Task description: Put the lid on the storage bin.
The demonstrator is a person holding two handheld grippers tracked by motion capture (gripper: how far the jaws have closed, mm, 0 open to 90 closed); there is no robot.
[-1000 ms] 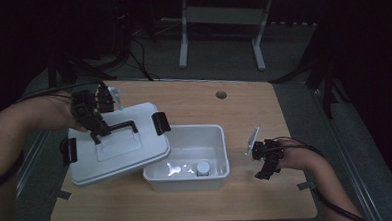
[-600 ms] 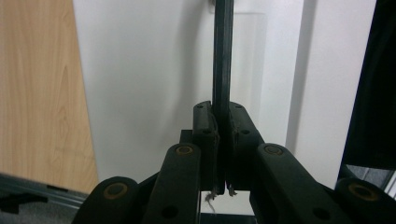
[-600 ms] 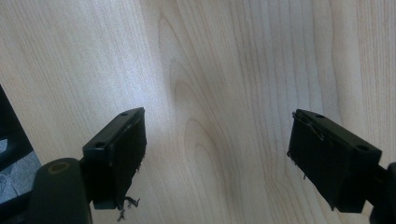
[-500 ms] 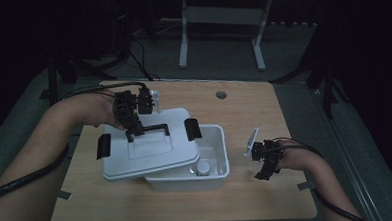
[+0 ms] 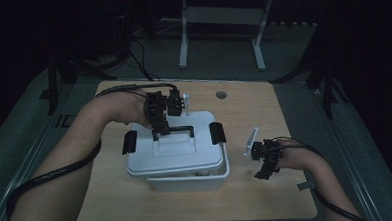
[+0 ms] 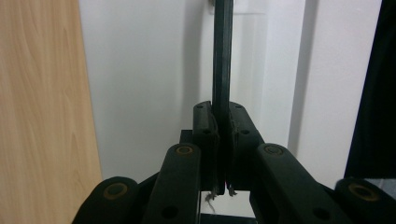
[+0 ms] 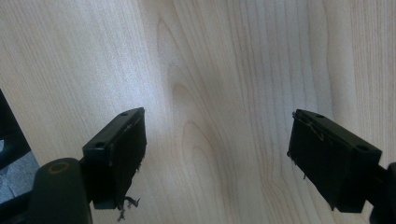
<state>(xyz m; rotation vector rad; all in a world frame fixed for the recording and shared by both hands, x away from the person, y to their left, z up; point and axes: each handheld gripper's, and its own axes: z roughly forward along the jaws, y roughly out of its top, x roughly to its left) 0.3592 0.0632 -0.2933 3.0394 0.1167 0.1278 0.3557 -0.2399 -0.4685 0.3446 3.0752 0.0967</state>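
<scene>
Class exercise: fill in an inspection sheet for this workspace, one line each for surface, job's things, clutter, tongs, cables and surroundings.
Surface: wooden table, round grommet hole near the far edge.
Job's things: white lid with black handle and two black side latches, lying over the white bin.
Clutter: nothing seen.
Tongs: left tongs shut on the handle; right tongs open over bare wood, holding nothing.
Cables: black cable trails along the left forearm; another runs from the right tongs.
Surroundings: dark room, grey floor, white frame legs behind the table.
</scene>
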